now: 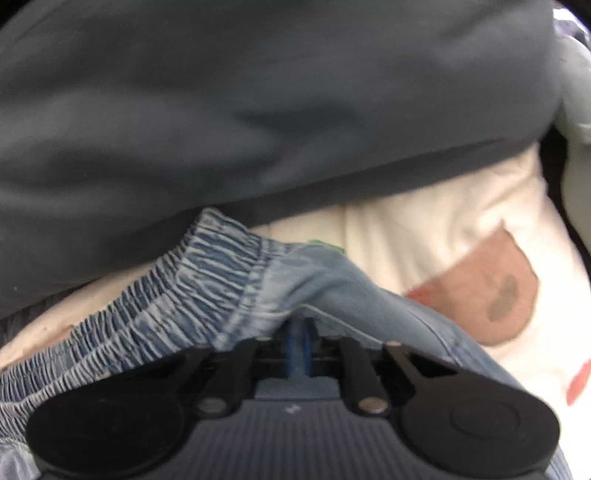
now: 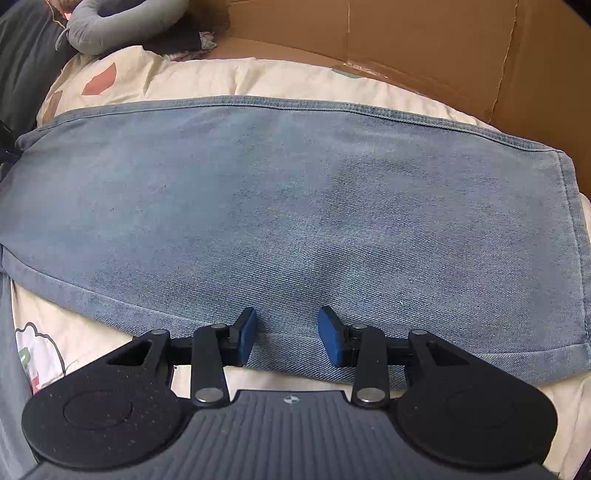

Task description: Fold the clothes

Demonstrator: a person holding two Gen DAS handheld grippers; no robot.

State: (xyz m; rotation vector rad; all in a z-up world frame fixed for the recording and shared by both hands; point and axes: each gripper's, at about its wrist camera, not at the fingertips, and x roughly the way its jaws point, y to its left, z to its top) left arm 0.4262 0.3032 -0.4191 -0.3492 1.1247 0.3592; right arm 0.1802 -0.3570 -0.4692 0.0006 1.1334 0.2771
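Observation:
A pair of light blue jeans lies on a cream quilt. In the left wrist view the elastic waistband [image 1: 207,280] is bunched and lifted, and my left gripper [image 1: 297,347] is shut on the denim just beside it, its blue pads [image 1: 291,350] pressed together under the fabric. In the right wrist view a jeans leg [image 2: 295,206] is spread flat, with its hem at the right. My right gripper [image 2: 290,336] stands open over the leg's near edge. Its blue pads [image 2: 246,334] are apart, with flat denim lying between them and not pinched.
A large dark grey-blue cloth [image 1: 258,110] fills the far side of the left wrist view. The patterned cream quilt [image 2: 207,77] lies underneath. Cardboard [image 2: 406,40] stands at the back right, and a grey neck pillow [image 2: 122,22] at the back left.

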